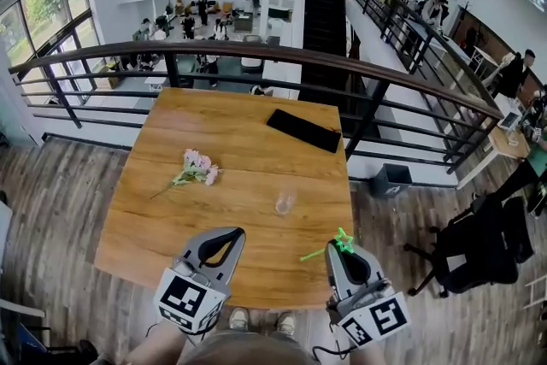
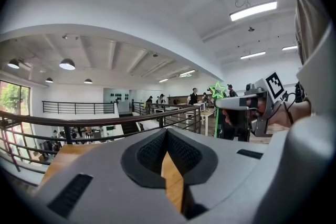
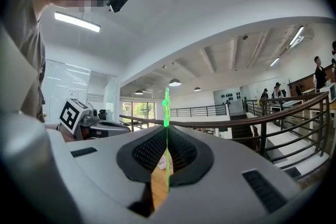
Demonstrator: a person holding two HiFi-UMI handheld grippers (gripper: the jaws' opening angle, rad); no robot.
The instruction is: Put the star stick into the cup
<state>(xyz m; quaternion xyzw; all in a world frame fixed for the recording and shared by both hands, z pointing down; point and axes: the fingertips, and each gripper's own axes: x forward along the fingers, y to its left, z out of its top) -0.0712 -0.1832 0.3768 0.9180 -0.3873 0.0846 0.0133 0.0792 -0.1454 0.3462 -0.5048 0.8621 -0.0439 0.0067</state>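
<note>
The star stick (image 1: 342,243) is thin and bright green with a star at one end. My right gripper (image 1: 335,247) is shut on it above the near right edge of the wooden table (image 1: 231,141). In the right gripper view the star stick (image 3: 167,105) stands upright between the closed pads of the right gripper (image 3: 167,132). The clear cup (image 1: 285,203) stands upright on the table, a little ahead and to the left of that gripper. My left gripper (image 1: 231,233) hovers over the near left edge, shut and holding nothing. The left gripper view shows the star (image 2: 217,90) off to the right.
A small bunch of pink flowers (image 1: 197,167) lies on the table's left half. A flat black slab (image 1: 303,130) rests at the far right. A dark railing (image 1: 256,55) runs behind the table. A black office chair (image 1: 479,244) stands on the floor to the right.
</note>
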